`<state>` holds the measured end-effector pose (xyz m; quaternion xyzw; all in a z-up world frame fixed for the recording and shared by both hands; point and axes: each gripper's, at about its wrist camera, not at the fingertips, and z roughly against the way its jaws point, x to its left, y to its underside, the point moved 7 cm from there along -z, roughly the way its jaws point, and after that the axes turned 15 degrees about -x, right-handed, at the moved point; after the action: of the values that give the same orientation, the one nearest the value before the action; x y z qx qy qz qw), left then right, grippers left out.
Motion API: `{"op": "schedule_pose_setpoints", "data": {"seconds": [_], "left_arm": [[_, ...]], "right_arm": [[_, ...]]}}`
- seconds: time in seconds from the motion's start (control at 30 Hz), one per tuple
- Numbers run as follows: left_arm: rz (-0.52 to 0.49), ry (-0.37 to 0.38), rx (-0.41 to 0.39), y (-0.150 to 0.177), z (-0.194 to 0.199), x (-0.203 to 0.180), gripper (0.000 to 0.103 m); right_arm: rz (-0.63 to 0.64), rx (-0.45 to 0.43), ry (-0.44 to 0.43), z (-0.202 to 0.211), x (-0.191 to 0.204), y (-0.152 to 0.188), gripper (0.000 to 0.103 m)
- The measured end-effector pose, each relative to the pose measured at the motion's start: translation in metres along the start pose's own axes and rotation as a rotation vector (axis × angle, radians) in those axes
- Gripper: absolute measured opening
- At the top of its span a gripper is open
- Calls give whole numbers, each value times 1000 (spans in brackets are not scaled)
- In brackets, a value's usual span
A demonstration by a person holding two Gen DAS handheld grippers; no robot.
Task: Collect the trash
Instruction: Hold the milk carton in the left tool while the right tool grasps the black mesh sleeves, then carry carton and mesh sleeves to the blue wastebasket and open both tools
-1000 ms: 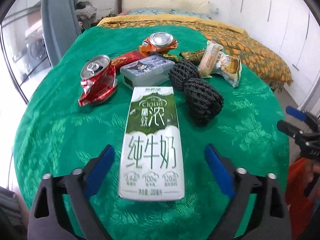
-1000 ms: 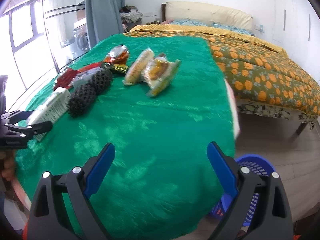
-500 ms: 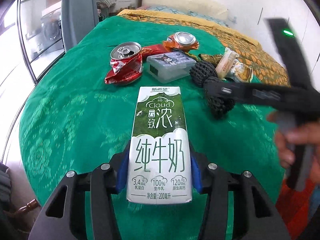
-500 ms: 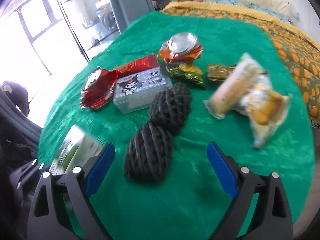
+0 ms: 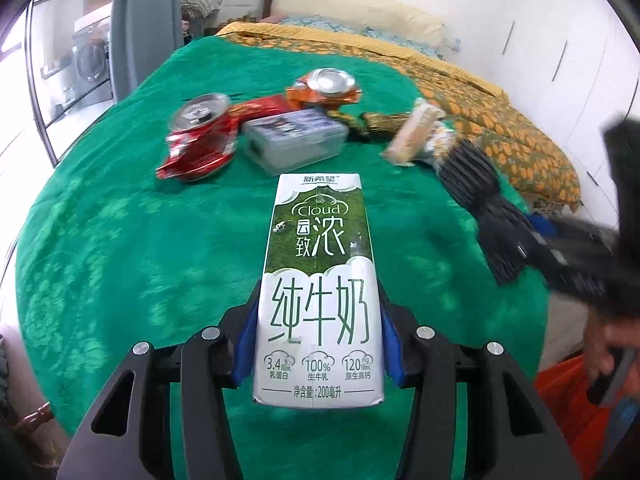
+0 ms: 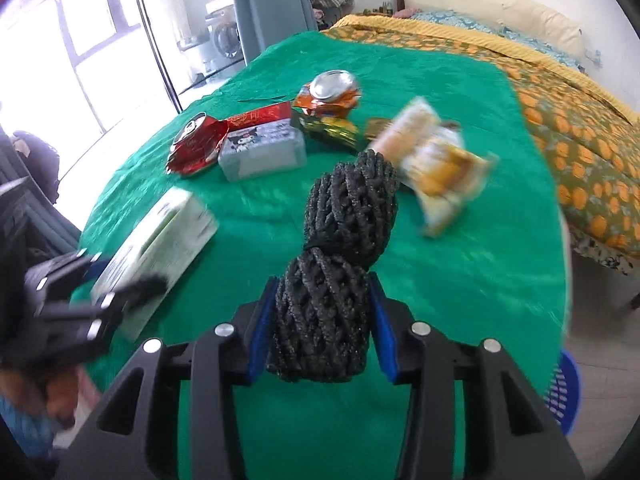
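Observation:
A white and green milk carton (image 5: 316,260) lies lengthwise over the green tablecloth (image 5: 120,240). My left gripper (image 5: 316,340) is shut on its near end, a blue pad pressing each side. A black foam net (image 6: 352,208), pinched in the middle into two lobes, sits between the jaws of my right gripper (image 6: 322,320). Those jaws are closing, and the pads touch the near lobe. The left wrist view shows the net (image 5: 472,176) and right gripper (image 5: 560,256) blurred at the right. In the right wrist view, the carton (image 6: 160,236) and left gripper (image 6: 72,304) are at the left.
Further back lie a crushed red can (image 5: 200,140), a crushed orange can (image 5: 326,86), a grey plastic box (image 5: 294,140), a red packet (image 6: 260,116) and snack wrappers (image 6: 436,164). A blue basket (image 6: 564,392) stands on the floor at the right. Behind is a bed (image 6: 580,120).
My left jaws closed onto the milk carton's near end. My right gripper swung from the table's edge over to the black foam net, and its jaws came in around the near lobe.

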<state>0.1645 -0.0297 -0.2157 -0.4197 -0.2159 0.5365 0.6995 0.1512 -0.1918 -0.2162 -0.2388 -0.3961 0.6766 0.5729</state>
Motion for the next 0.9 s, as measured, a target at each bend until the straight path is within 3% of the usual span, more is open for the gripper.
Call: {"op": "schedule_pose_setpoints", "data": {"seconds": [0.23, 0.3, 0.33, 0.57, 0.73, 0.77, 0.8, 0.83, 0.9], "left_arm": [[-45, -5, 24, 2, -27, -31, 54], [-66, -12, 39, 6, -29, -33, 58], [-75, -14, 40, 7, -28, -34, 62], [-92, -16, 60, 1, -18, -23, 70], [-123, 4, 99, -11, -28, -27, 71], [-135, -2, 106, -13, -31, -27, 71], [-144, -7, 109, -13, -32, -28, 71], [-156, -10, 115, -13, -34, -29, 68], [-164, 6, 135, -11, -38, -30, 50]], "right_arm": [[-39, 9, 57, 13, -28, 30, 46], [-55, 15, 67, 12, -33, 36, 68], [-63, 12, 64, 12, -33, 37, 70], [-104, 21, 64, 22, -42, 26, 74], [-84, 105, 77, 10, -41, 20, 74], [-82, 124, 82, 5, -41, 21, 72], [-75, 135, 86, 1, -40, 22, 59], [-64, 143, 89, -1, -39, 23, 53], [-68, 138, 89, 0, -39, 24, 41]]}}
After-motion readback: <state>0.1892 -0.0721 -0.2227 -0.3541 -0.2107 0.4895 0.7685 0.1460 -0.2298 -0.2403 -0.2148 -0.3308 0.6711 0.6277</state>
